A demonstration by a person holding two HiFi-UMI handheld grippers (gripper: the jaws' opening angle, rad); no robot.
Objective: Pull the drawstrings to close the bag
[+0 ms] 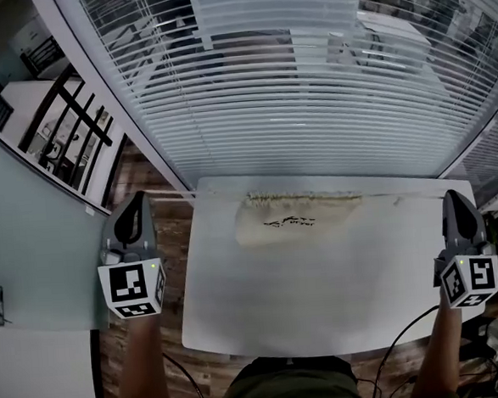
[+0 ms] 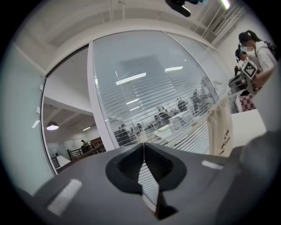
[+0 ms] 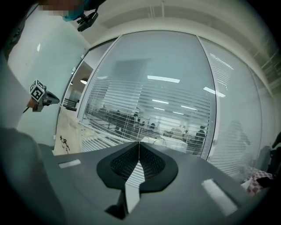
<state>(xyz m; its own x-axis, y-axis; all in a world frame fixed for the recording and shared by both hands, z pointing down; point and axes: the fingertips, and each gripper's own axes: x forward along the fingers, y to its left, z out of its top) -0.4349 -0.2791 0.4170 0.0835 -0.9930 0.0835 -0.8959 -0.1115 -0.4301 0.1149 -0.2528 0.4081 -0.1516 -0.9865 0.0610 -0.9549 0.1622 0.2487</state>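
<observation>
Bag flat on table; left claw and right claw both pinched closed, empty, beside table edges.

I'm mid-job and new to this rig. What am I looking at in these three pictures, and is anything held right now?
There is no robot arm here: a person holds handheld tongs in each hand. The head view comes from a camera on the person's head, looking down. In it the left tongs and right tongs flank a white rectangular table. Near its far edge lies a beige cloth drawstring bag with black print. The two gripper views come from cameras riding on the tongs, looking along them. Both pairs are shut with nothing between them, so the bag is not held.
</observation>
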